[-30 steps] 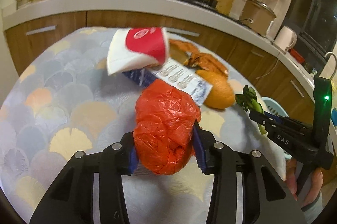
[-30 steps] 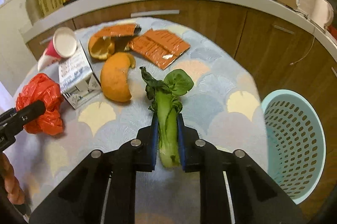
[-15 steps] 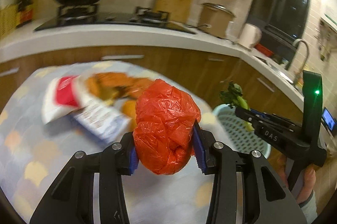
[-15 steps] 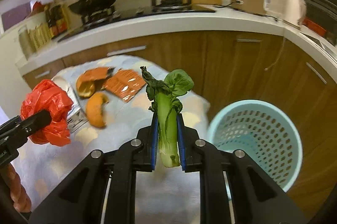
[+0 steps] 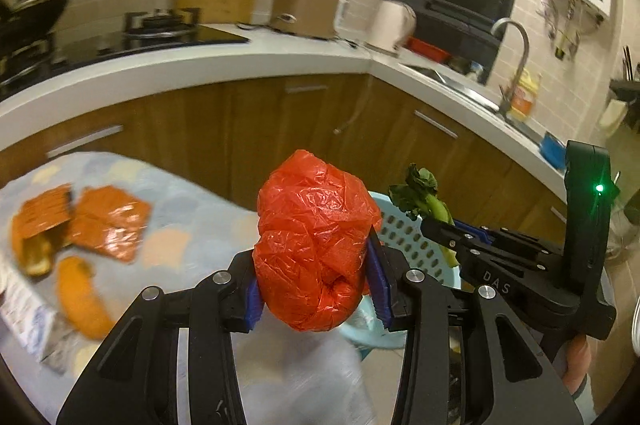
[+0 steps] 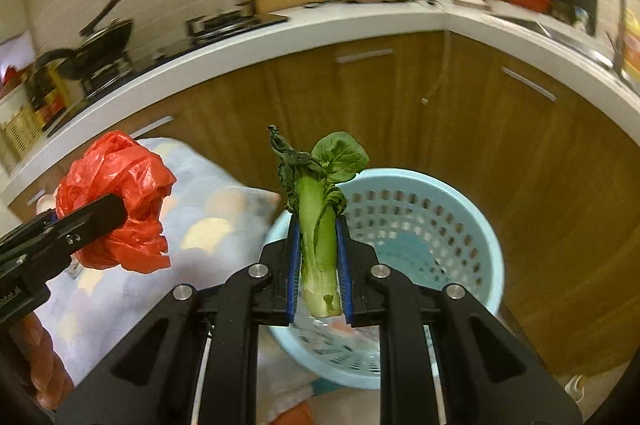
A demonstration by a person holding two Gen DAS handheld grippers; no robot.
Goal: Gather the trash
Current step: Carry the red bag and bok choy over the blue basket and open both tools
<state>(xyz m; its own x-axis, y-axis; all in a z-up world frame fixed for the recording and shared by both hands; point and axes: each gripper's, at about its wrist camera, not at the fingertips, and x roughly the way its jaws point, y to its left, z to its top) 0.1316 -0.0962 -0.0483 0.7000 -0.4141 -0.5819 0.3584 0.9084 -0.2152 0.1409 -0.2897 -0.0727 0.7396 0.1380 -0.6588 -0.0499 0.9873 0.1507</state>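
Note:
My left gripper (image 5: pixel 316 285) is shut on a crumpled red plastic bag (image 5: pixel 316 249), held above the table's right end. That bag (image 6: pixel 116 201) also shows at the left of the right wrist view. My right gripper (image 6: pixel 318 265) is shut on a green leafy vegetable stalk (image 6: pixel 318 221), leaves pointing up, in front of a light blue perforated basket (image 6: pixel 448 213) that stands on the floor. In the left wrist view the right gripper (image 5: pixel 444 225) holds the vegetable (image 5: pixel 420 193) over the basket (image 5: pixel 396 229), which is partly hidden behind the bag.
Orange wrappers (image 5: pixel 104 221), orange peel (image 5: pixel 80 301) and a printed carton (image 5: pixel 20 309) lie on the scallop-patterned tablecloth (image 5: pixel 192 221). Wooden cabinets (image 6: pixel 400 105) under a white counter curve behind the basket. A sink tap (image 5: pixel 516 49) is at the right.
Both grippers swung to the right, off the table toward the basket, still holding the bag and the vegetable. The basket now sits right behind the vegetable, and the table trash has slid to the left.

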